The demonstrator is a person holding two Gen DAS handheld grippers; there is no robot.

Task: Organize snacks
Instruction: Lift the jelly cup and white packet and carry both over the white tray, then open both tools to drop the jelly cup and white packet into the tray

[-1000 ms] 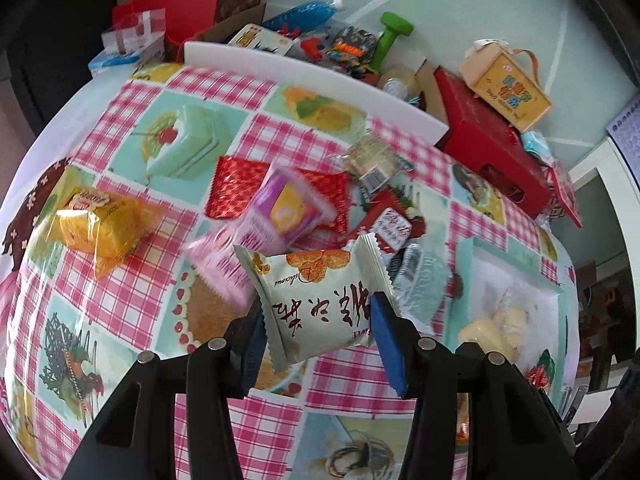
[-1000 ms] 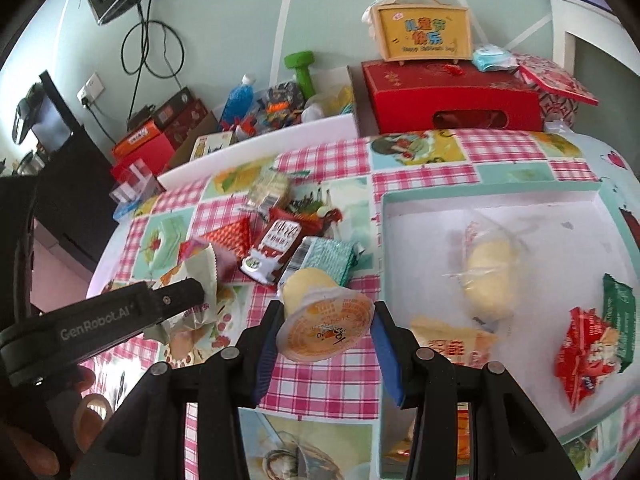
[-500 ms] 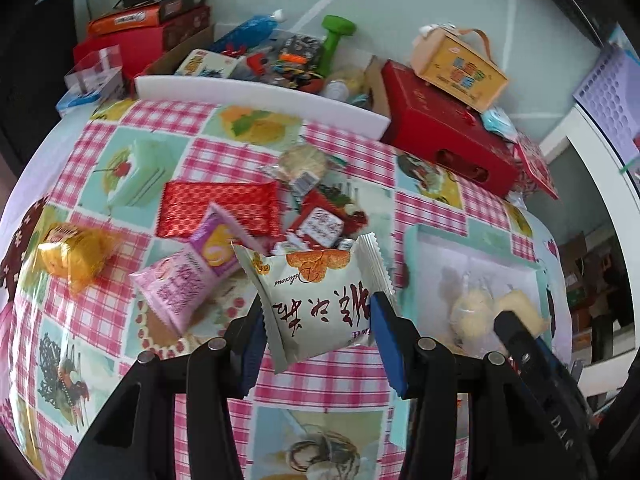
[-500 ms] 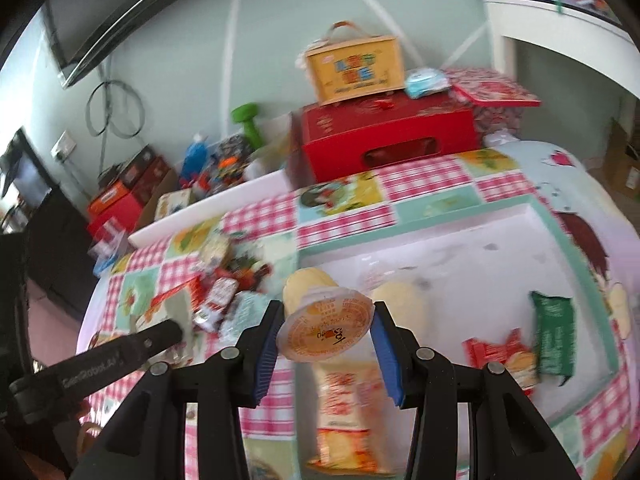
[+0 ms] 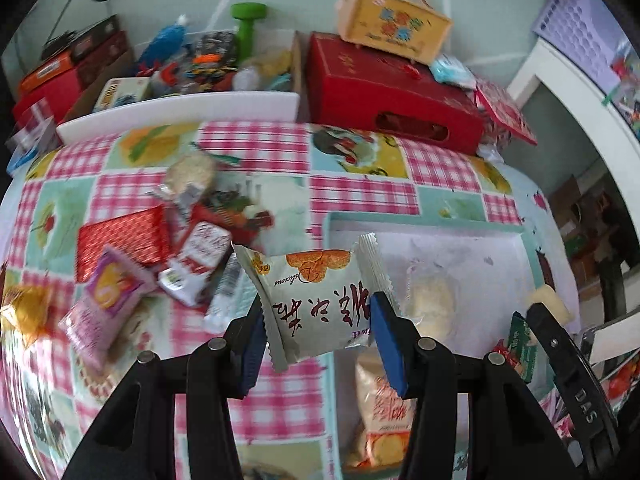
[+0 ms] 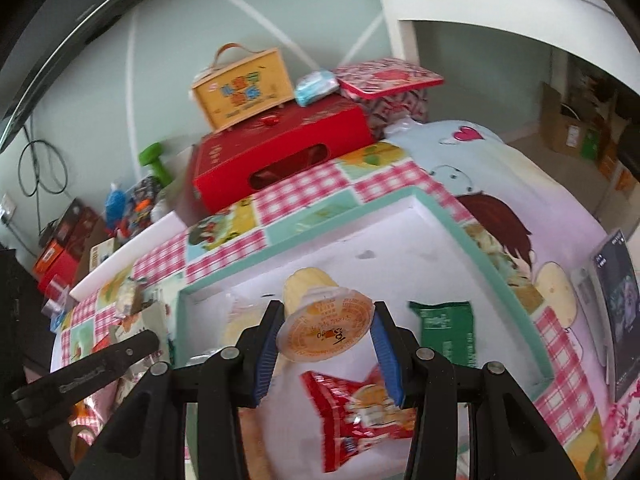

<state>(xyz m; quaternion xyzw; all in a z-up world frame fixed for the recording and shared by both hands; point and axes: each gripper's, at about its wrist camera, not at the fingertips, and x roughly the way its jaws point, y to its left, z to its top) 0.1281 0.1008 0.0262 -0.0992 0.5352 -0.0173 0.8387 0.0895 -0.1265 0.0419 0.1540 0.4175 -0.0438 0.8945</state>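
Overhanging tray rim [image 5: 424,227]: biscuit packet [image 5: 320,304]

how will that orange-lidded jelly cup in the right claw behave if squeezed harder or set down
The orange-lidded plastic jelly cup is held tilted in the right claw by its rim, so it may slip. Thin walls probably flex. Its tapered body would likely tip or roll in the white tray.

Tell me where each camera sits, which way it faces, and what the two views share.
Left wrist: on the left gripper, looking along its fingers, shut on a white cookie packet, toward loose snacks and the tray.
Right wrist: on the right gripper, over the tray, holding a jelly cup.
Shared: tray, red box, yellow case; each shows the other gripper.
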